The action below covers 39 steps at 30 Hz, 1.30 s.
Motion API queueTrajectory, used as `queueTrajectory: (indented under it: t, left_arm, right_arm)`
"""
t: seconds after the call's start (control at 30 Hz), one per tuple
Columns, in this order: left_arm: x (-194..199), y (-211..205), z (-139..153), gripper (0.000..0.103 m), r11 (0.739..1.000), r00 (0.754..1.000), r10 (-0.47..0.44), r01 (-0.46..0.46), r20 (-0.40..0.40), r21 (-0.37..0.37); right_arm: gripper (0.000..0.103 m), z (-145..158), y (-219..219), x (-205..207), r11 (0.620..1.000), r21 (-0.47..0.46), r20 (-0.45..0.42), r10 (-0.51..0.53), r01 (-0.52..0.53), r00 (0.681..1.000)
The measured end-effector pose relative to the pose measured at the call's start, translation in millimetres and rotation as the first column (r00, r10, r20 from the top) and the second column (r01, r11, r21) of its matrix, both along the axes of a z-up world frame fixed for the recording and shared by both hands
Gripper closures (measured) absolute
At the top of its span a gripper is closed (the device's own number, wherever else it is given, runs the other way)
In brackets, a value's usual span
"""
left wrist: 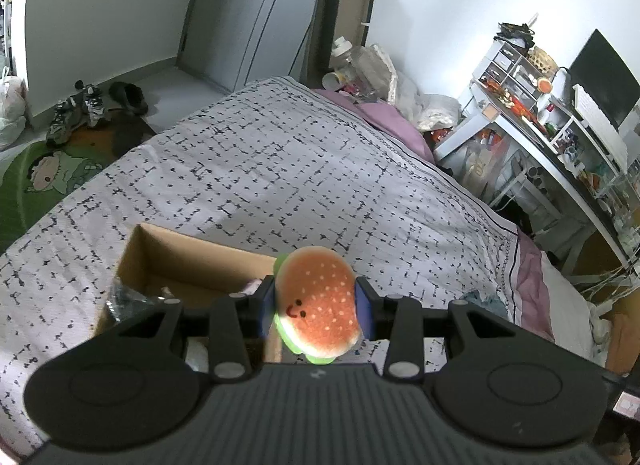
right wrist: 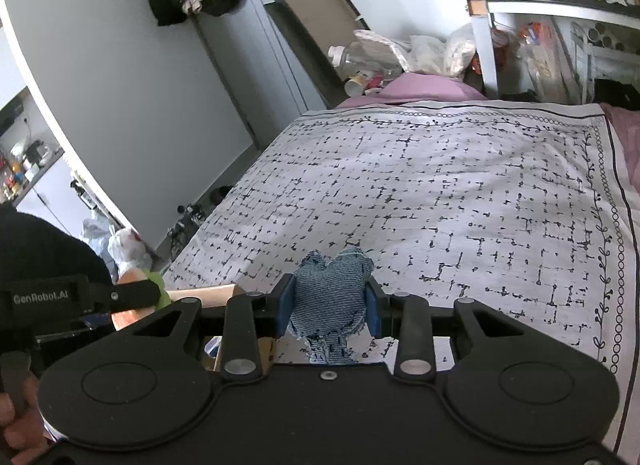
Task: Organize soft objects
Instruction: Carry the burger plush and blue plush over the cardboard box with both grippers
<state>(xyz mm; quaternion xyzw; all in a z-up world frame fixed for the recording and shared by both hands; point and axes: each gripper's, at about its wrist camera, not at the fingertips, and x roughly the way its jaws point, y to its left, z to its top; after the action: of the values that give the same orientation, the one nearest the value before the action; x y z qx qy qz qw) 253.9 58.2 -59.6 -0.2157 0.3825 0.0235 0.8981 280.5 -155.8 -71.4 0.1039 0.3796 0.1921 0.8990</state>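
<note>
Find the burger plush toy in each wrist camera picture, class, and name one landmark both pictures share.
Left wrist view: the burger plush toy sits low and centre, clamped in the left gripper.
Right wrist view: only its orange and green edge peeks out at the lower left, behind the left gripper's black finger.
Shared landmark: the patterned bedspread.

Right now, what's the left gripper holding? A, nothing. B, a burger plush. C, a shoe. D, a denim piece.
B: the left gripper is shut on the burger plush, its blue pads pressing both sides above the box; the denim piece is in the right gripper.
</note>
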Motion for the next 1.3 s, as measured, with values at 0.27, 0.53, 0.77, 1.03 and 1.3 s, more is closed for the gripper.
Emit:
queueTrajectory:
  t: [0.27,0.53,0.77,1.03,1.3]
  left_arm:
    - [-7.6,26.1,-3.0,0.063,0.999,0.999,0.033,-0.033,-0.003,-0.005]
    - [-10.0,57.0,-9.1,0.063,0.997,0.997,0.071,-0.071,-0.014,-0.009]
    - [-8.2,76.3,-24.9,0.063,0.996,0.996,0.085,-0.087,-0.041,-0.036]
    - [-0.8,93.0,-56.6,0.063,0.992,0.991,0.091,-0.098,-0.097,-0.076]
    - [14.9,104.1,-82.4,0.063,0.990,0.987,0.080,-0.096,-0.140,-0.105]
  right_arm:
    - [0.068,3.6,25.8,-9.7,0.999,-0.003,0.034,0.044,-0.044,0.998]
    - [0.068,4.4,44.5,-5.7,0.997,0.005,0.030,0.074,-0.074,0.997]
    - [0.068,2.7,63.3,-3.4,0.996,0.002,0.021,0.091,-0.091,0.996]
    - [0.068,-4.8,89.0,0.3,0.992,-0.012,0.011,0.129,-0.129,0.992]
    - [0.068,-16.4,115.7,7.7,0.984,-0.016,-0.023,0.175,-0.176,0.984]
